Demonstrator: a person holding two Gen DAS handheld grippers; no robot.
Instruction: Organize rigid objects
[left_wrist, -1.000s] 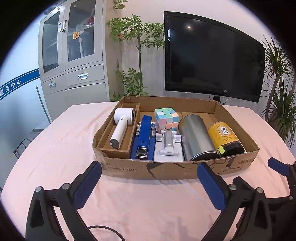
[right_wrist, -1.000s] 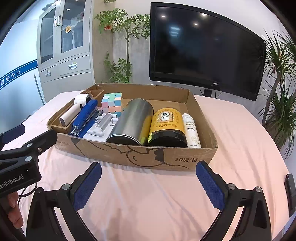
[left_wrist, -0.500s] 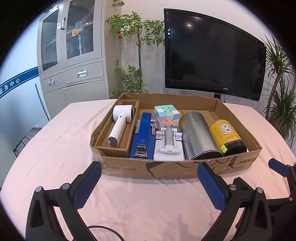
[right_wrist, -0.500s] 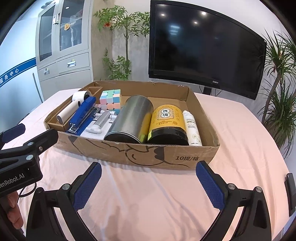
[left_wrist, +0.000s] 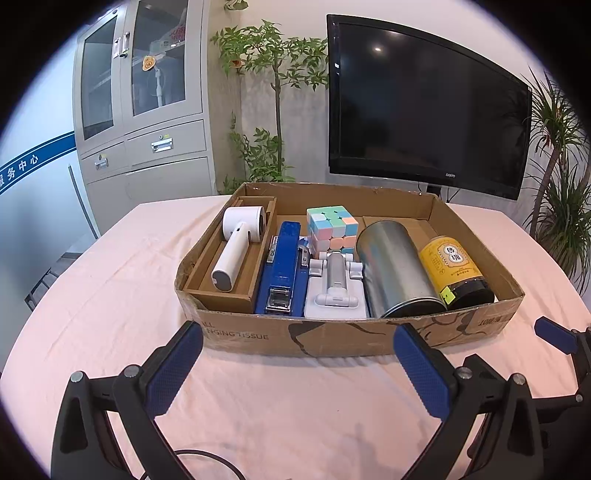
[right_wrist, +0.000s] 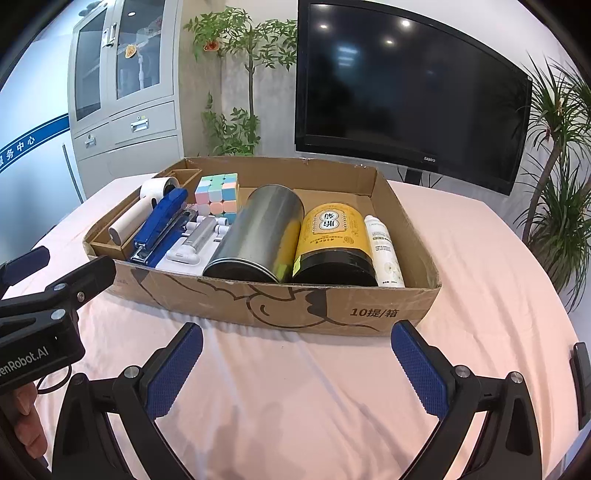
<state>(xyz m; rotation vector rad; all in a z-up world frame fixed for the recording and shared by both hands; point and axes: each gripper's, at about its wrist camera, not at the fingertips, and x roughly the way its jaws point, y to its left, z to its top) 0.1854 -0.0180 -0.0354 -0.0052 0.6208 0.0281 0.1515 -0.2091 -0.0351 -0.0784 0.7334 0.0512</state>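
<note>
A shallow cardboard box (left_wrist: 332, 334) (right_wrist: 369, 314) sits on the pink table. In it lie a white handheld device (left_wrist: 236, 251) in a small inner tray, a blue stapler (left_wrist: 282, 266), a pastel cube (left_wrist: 332, 229), a white folding stand (left_wrist: 334, 288), a silver tin (left_wrist: 395, 269) (right_wrist: 262, 236), a yellow-labelled black jar (left_wrist: 454, 269) (right_wrist: 334, 236) and a white spray bottle (right_wrist: 384, 247). My left gripper (left_wrist: 299, 373) is open and empty in front of the box. My right gripper (right_wrist: 297, 367) is open and empty in front of the box.
The left gripper's body (right_wrist: 48, 314) shows at the left of the right wrist view. A black TV (left_wrist: 424, 107), a grey cabinet (left_wrist: 144, 110) and plants (left_wrist: 561, 206) stand behind the table. A dark object (right_wrist: 581, 373) lies at the table's right edge.
Both grippers have risen and tilted slightly, so the box sits a little lower and nearer in both views. Nothing in the box has moved.
</note>
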